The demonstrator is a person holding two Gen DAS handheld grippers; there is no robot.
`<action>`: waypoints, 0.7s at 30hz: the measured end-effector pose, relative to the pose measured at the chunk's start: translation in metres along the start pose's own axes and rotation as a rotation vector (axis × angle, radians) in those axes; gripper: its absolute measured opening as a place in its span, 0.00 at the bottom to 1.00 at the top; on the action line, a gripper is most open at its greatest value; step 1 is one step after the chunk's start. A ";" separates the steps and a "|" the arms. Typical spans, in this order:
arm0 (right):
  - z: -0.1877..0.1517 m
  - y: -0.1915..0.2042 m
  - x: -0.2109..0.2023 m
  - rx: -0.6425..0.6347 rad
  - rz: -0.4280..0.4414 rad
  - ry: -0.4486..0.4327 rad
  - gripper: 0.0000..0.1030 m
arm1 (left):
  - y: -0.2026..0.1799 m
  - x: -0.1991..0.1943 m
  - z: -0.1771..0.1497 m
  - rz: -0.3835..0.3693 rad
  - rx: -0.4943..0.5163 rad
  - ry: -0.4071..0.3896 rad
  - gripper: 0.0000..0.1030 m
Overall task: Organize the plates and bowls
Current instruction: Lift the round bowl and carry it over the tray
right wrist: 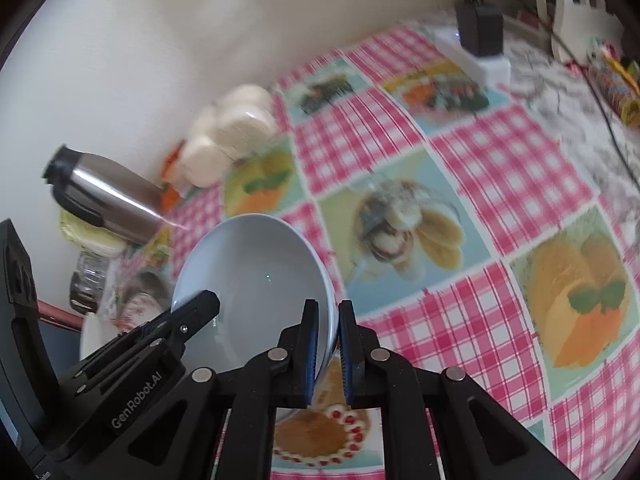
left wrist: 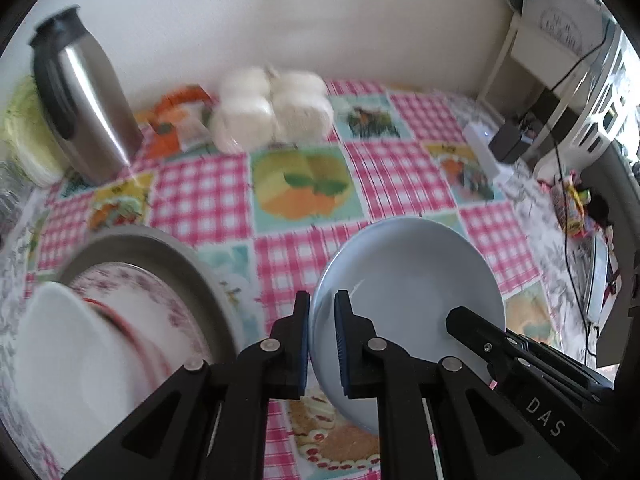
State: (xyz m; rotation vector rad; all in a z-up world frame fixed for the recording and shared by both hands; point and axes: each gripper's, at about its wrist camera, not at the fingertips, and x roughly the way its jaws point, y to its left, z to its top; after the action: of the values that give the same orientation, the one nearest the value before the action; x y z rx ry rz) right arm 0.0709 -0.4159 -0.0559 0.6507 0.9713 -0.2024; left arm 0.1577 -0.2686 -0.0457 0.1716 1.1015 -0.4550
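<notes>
A pale blue deep plate [left wrist: 408,280] is held by both grippers at opposite sides of its rim and looks raised, tilted, over the checked tablecloth [left wrist: 200,200]. My left gripper [left wrist: 322,300] is shut on the plate's left rim. My right gripper [right wrist: 329,308] is shut on the right rim of the same plate [right wrist: 248,272]. Each gripper shows in the other's view: the right one's black fingers [left wrist: 464,320] and the left one's fingers [right wrist: 204,304]. To the left lies a stack: a grey plate [left wrist: 160,246], a floral plate [left wrist: 160,308] and a white dish [left wrist: 52,344].
A steel thermos [left wrist: 84,104], a bag of white buns [left wrist: 276,112] and orange packets [left wrist: 176,120] stand along the back wall. A cabbage [left wrist: 20,132] is at far left. A power strip [left wrist: 484,148] with plug and cables, and snack packets [left wrist: 572,208], lie at right.
</notes>
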 end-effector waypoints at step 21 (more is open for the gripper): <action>-0.023 0.141 -0.041 -0.206 0.107 -0.085 0.11 | 0.118 -0.106 -0.022 -0.019 -0.247 -0.201 0.12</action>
State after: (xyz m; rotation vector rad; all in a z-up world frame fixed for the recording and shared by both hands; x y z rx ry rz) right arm 0.0937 -0.2952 0.0280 0.4995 0.8595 -0.0339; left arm 0.1516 -0.1261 0.0283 -0.1000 0.9526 -0.3413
